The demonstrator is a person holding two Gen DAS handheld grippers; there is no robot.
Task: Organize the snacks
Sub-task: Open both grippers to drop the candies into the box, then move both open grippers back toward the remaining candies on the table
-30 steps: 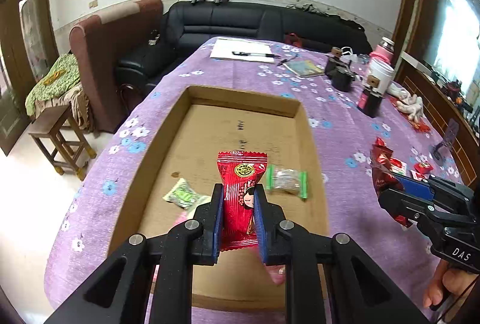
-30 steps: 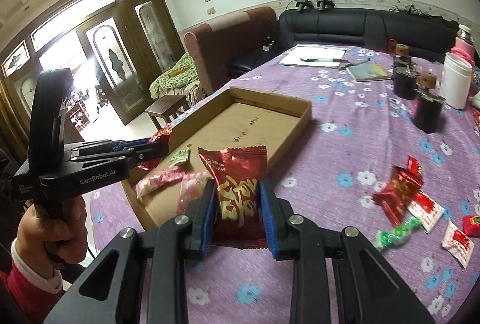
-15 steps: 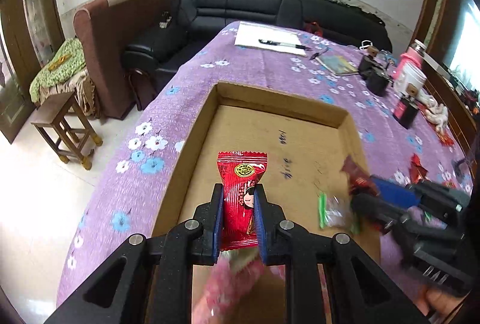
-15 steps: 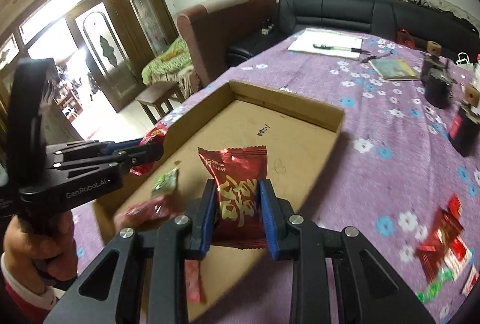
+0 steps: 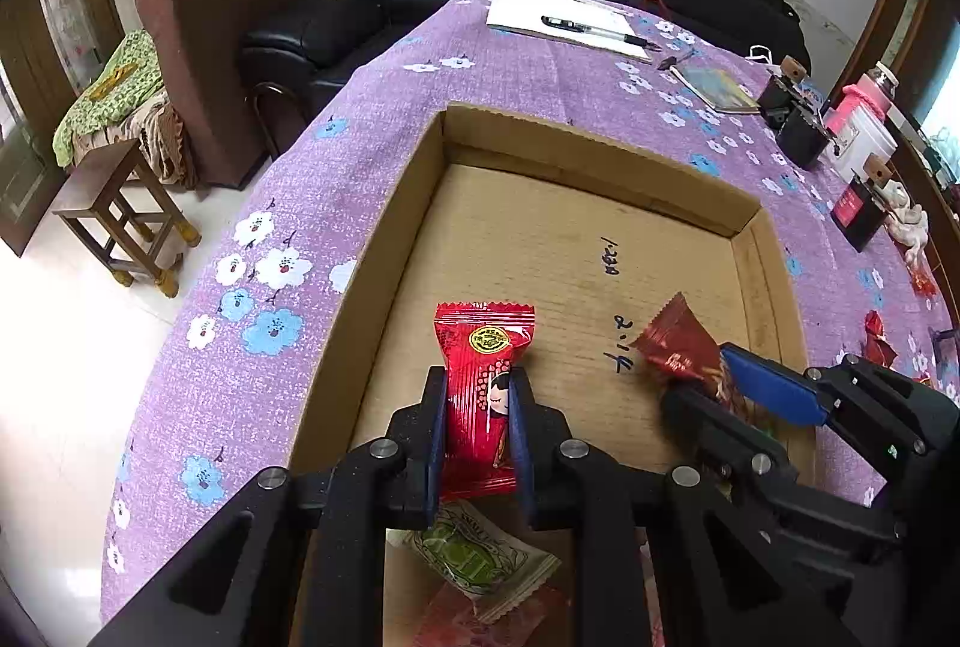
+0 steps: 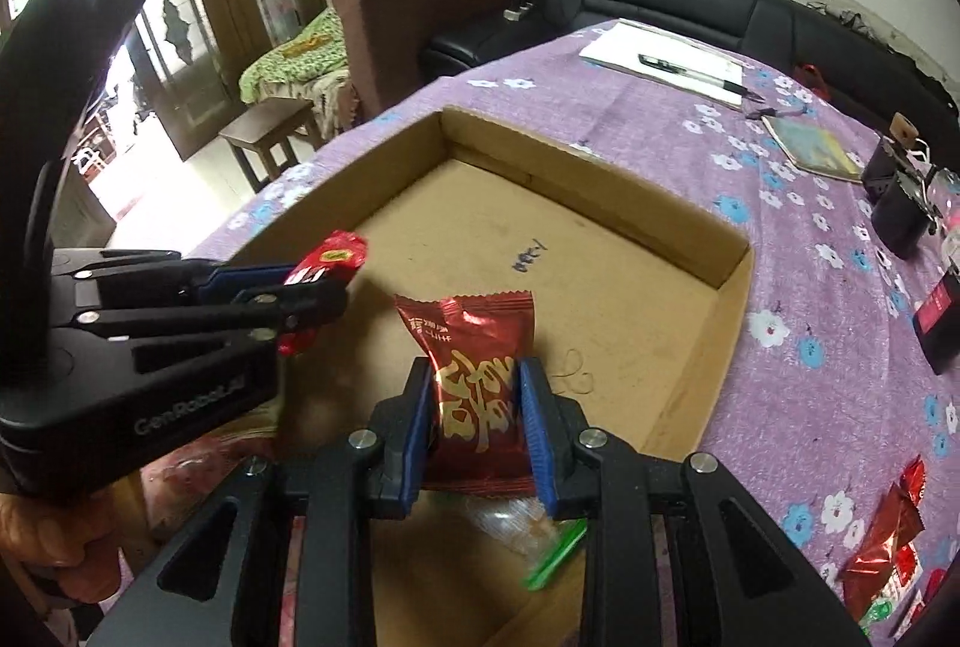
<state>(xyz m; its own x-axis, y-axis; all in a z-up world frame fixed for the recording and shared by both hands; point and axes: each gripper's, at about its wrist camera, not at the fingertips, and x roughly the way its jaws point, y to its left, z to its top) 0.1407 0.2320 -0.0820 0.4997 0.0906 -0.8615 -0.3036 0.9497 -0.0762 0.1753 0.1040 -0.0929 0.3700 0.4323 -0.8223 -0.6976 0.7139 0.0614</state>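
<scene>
A shallow cardboard box [image 5: 576,155] [image 6: 588,179] lies on the purple flowered tablecloth. My left gripper [image 5: 478,395] is shut on a bright red candy packet [image 5: 483,347] with a cartoon face, held over the box's left side. The same packet [image 6: 327,260] shows in the right wrist view, in the left gripper [image 6: 300,287]. My right gripper [image 6: 477,389] is shut on a dark red foil snack packet [image 6: 474,341] above the box floor; in the left wrist view it [image 5: 681,341] hangs at the right. Below the grippers lie a green-white packet [image 5: 480,557] and a green-edged clear packet [image 6: 552,551].
Loose red snack packets [image 6: 882,545] lie on the cloth right of the box. Further back are paper with a pen [image 5: 576,23], a booklet [image 6: 816,149], dark containers [image 5: 792,125] and a white jar [image 5: 858,137]. A sofa, armchair and wooden stool [image 5: 120,209] stand off the table's edge.
Both grippers have moved forward and down over the box with their packets still held. The packets lying in the box have slid to the bottom of both views.
</scene>
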